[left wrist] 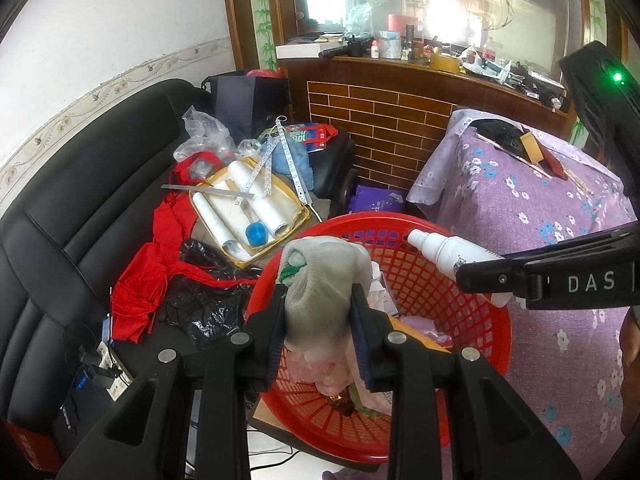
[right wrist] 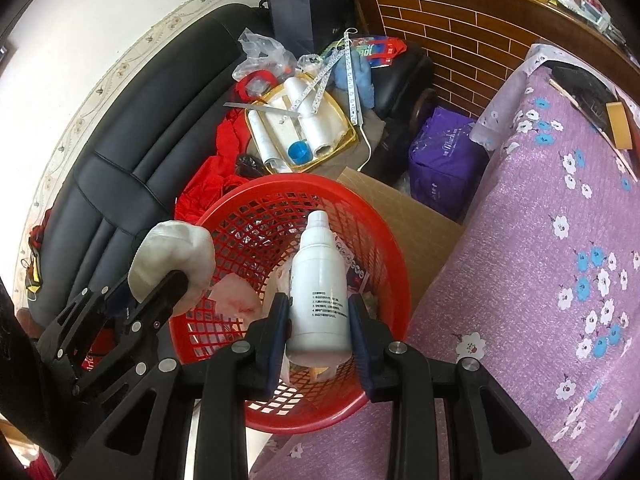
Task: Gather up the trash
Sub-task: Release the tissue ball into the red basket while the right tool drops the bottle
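Both grippers hang over the red basket point(right wrist: 224, 216), each with a piece of trash clamped between its fingers.

The right gripper point(right wrist: 318, 316) has its jaws narrowed on a white plastic bottle point(right wrist: 318, 280), pads pressing the 2 sides of the lower body, cap end pointing away and down toward the basket's inside. The bottle looks light and probably near empty, though that cannot be read from the opaque plastic. Its wall is smooth and stiff, so it may slip lengthwise if the squeeze eases; the straight printed part of the body, where the pads sit now, is the sound place to hold, not the tapered neck. Dropped, it should bounce harmlessly on the soft rubbish already in the basket.

The left gripper point(left wrist: 318, 320) has its jaws drawn in on a wadded pale cloth point(left wrist: 320, 276), possibly a sock or glove with a green mark, gripped across its middle above the basket's near rim. It is soft, light and crushable, so it cannot break, but it gives under the pads and loose folds can catch on a finger when let go. Opening wide and clear is the likely answer.

The basket itself is thin open-mesh plastic, sitting between the black sofa point(left wrist: 80, 208) and a purple flowered cover point(right wrist: 540, 280); it already holds tissue and wrappers. It looks easy to tip.
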Tool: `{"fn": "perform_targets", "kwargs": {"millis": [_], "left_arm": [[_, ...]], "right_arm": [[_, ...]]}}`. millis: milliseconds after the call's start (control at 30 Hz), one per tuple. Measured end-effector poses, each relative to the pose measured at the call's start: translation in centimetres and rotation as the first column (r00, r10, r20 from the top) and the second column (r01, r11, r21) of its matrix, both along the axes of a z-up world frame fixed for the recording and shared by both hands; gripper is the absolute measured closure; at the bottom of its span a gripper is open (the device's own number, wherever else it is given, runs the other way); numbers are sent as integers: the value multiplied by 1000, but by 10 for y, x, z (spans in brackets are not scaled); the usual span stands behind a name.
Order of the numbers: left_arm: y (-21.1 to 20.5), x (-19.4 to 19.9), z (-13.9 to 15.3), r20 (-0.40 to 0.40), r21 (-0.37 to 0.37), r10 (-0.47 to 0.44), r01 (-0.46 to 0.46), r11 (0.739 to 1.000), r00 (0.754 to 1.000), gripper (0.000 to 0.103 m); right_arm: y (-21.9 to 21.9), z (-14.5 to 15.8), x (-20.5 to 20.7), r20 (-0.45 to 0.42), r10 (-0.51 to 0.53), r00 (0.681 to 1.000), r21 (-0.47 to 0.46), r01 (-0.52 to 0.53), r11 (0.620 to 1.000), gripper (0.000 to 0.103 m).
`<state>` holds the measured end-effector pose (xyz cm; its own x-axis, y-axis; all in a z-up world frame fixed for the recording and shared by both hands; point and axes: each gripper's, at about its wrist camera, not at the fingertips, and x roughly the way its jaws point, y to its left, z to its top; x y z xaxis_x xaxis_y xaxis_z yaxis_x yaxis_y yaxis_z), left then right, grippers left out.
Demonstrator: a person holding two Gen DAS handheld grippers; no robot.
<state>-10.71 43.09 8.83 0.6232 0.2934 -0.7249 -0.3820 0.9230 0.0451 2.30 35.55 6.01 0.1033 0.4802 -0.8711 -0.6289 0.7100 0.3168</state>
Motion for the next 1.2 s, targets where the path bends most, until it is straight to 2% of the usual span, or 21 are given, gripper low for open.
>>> {"fn": "perform_targets", "kwargs": {"millis": [1200], "left_arm": [[-2, 5, 0, 5, 4, 0, 0, 1000, 1000, 70]], "right_arm": [[2, 8, 4, 5, -6, 1000, 19, 6, 1000, 68]]}}
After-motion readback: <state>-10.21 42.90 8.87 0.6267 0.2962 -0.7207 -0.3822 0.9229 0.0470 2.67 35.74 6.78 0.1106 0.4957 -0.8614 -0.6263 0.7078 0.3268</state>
